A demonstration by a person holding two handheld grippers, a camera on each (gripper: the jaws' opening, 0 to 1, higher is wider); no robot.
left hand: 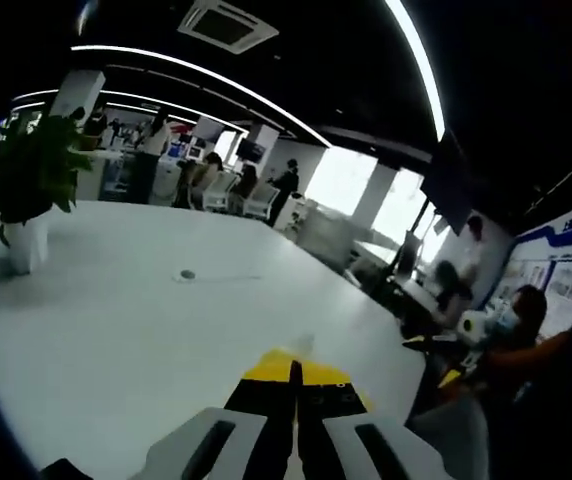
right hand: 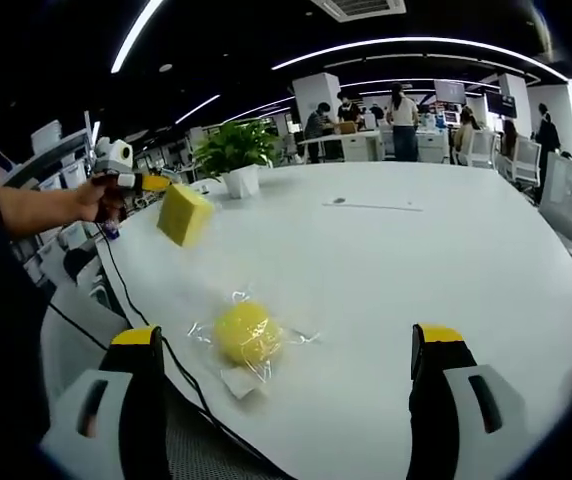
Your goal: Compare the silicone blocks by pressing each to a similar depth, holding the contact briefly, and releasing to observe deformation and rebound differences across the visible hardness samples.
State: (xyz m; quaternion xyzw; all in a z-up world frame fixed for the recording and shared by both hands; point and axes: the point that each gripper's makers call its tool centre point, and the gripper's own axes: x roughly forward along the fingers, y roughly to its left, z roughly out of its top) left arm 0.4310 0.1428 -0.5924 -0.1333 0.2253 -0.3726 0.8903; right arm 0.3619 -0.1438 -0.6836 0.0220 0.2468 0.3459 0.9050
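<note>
In the right gripper view, a hand holds my left gripper up at the far left. A yellow silicone block hangs tilted at its tip, above the white table. In the left gripper view, the left gripper has its yellow-tipped jaws pressed together with barely a slit between them. A round yellow sample lies on the table in crinkled clear wrap. My right gripper stands wide open just in front of it, with that sample between the jaws, closer to the left one and touching neither.
A potted plant stands on the far side of the table. A black cable runs along the near left edge. A small round port sits mid-table. People, desks and chairs fill the background.
</note>
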